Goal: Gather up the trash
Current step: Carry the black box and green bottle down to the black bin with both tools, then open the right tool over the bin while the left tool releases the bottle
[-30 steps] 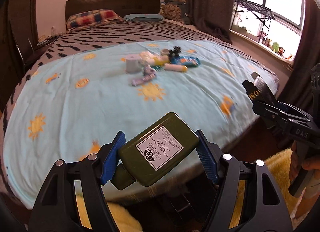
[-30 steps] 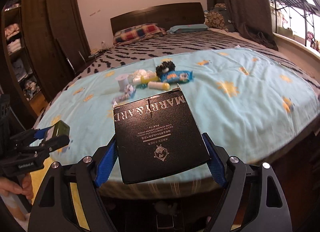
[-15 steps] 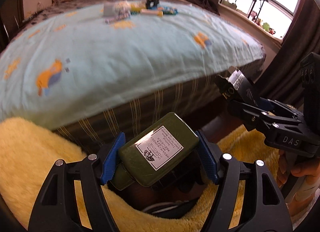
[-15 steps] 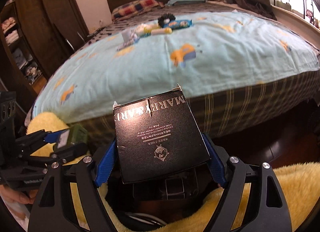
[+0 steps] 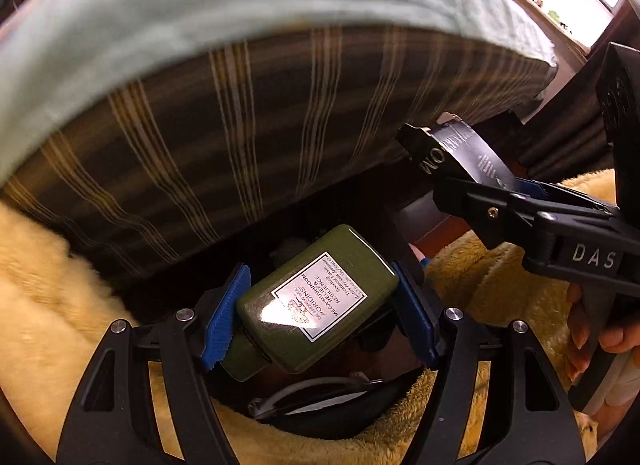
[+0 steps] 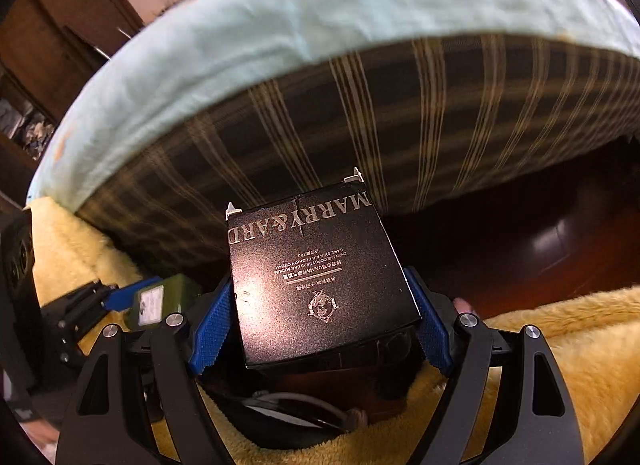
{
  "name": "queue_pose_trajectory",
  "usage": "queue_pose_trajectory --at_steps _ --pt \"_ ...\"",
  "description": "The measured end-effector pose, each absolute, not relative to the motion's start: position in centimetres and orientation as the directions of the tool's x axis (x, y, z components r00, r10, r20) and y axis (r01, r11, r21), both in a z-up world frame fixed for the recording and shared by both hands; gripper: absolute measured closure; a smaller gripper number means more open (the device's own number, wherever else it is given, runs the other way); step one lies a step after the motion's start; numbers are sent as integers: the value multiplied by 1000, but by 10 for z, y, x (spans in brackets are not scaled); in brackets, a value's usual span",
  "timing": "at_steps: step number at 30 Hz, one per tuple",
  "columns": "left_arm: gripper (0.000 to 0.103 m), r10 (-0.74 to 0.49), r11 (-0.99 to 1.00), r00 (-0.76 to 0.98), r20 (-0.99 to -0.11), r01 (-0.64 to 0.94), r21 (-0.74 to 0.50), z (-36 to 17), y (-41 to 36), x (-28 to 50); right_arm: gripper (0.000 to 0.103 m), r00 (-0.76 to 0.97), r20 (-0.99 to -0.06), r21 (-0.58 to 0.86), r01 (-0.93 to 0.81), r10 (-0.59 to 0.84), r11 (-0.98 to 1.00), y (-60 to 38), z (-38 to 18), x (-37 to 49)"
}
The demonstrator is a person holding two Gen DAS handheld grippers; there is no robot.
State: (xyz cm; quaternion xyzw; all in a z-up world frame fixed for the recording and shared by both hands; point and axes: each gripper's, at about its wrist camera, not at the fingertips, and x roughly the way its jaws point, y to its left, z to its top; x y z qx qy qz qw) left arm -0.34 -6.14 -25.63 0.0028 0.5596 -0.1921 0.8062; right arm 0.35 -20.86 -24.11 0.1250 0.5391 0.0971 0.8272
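Left wrist view: your left gripper (image 5: pixel 320 313) is clamped on the green bottle (image 5: pixel 316 301), blue pads (image 5: pixel 226 321) pressing both sides. The bottle lies tilted between the fingers, white label up, cap end toward 7 o'clock, base toward 1 o'clock. It hangs over a dark opening (image 5: pixel 320 413) ringed by yellow fluffy fabric (image 5: pixel 60 305), with a grey cable inside; whether that is a bin I can't tell. The striped bed side (image 5: pixel 240 113) fills 12 o'clock, and the light blue blanket (image 5: pixel 200 5) sits above it. At 3 o'clock from the bottle, well apart, your right gripper (image 5: pixel 480 185) comes in from the right edge holding the black box (image 5: pixel 460 153), with your fingers (image 5: pixel 588 329) on its handle.

Right wrist view: at 9 o'clock, the left gripper (image 6: pixel 120 301) and green bottle (image 6: pixel 160 301) show small, near the yellow fabric (image 6: pixel 64 249). Centre: your right gripper (image 6: pixel 320 317) is gripping the black box (image 6: pixel 316 281), blue pads (image 6: pixel 210 325) tight on both side edges. The box stands out past the fingertips toward 12 o'clock, printed face up, lettering upside down. Below it at 6 o'clock is the same dark opening (image 6: pixel 320 397) with the cable. The striped bed side (image 6: pixel 400 113) is at 12 o'clock, and the dark wood floor (image 6: pixel 520 245) is at 2 o'clock.
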Motion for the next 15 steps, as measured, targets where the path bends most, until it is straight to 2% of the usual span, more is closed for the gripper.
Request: queue_pose_trajectory --at_steps 10,15 --pt "35 -314 923 243 -918 306 -235 -275 -66 5 21 377 -883 295 -14 278 955 -199 -258 9" --pt "26 -307 925 269 -913 312 -219 -268 -63 1 13 392 -876 303 -7 282 953 -207 -252 17"
